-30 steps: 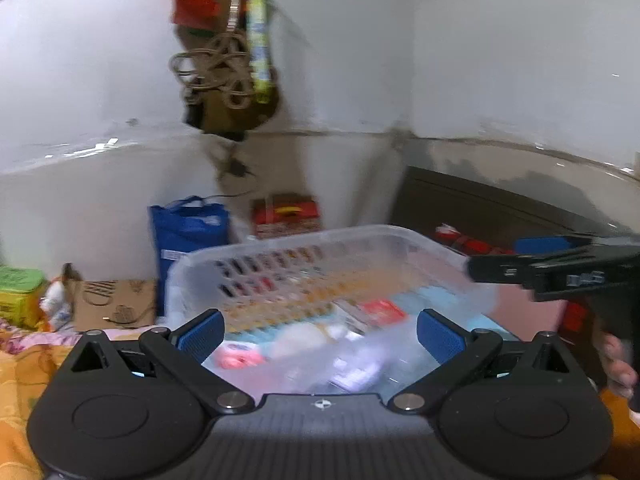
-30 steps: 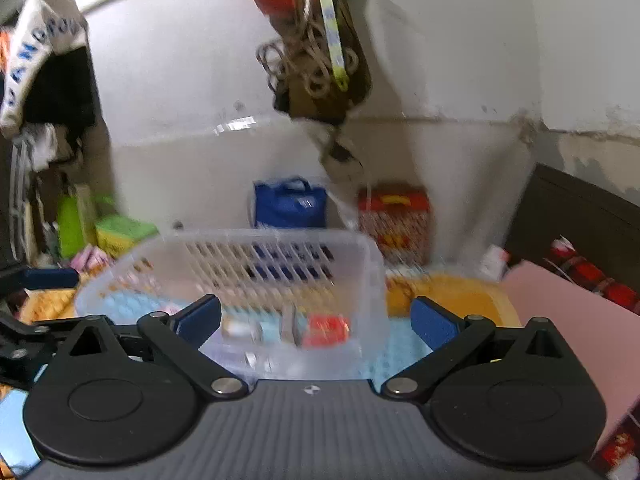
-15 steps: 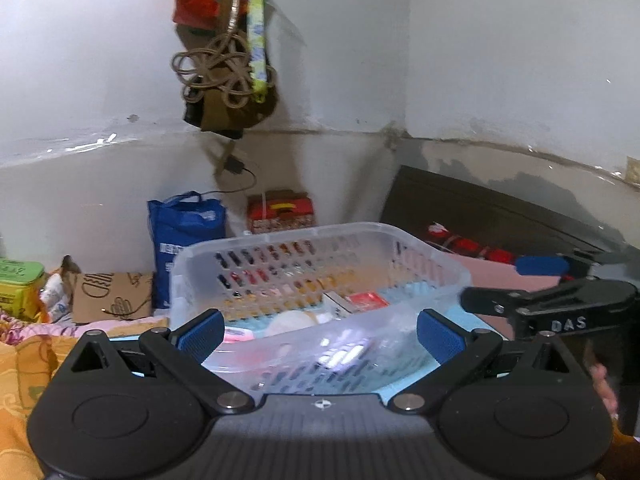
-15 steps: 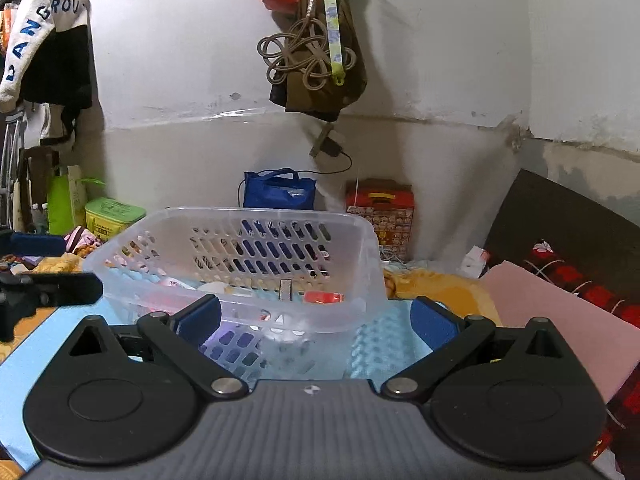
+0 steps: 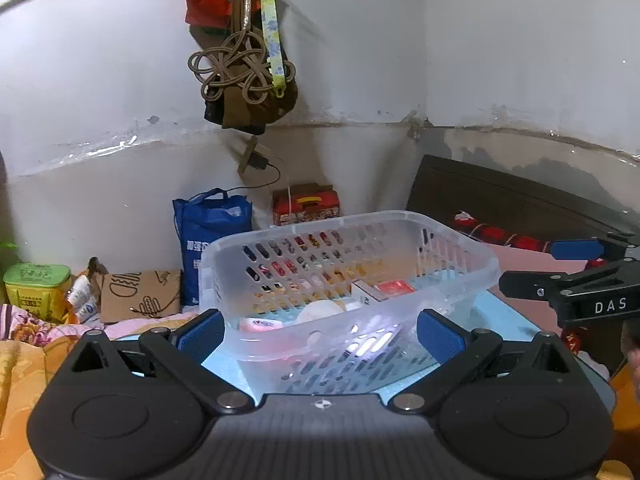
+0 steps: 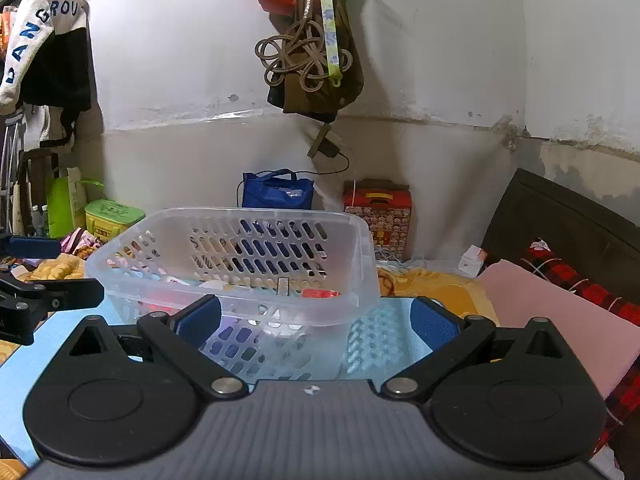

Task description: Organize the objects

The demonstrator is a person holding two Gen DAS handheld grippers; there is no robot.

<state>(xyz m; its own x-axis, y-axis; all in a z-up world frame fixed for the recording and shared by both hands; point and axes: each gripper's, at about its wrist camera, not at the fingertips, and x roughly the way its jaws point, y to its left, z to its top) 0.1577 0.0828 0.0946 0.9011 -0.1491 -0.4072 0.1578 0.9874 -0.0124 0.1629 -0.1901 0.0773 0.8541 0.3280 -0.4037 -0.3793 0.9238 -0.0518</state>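
Both the left gripper and right gripper spread wide before the clear slotted basket; only the right view shows the hanging jacket

Basket on mat

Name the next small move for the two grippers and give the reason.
Probably ease both back from the clear basket. The left gripper and right gripper are open and empty, and the small items, such as the red packet, already lie inside.
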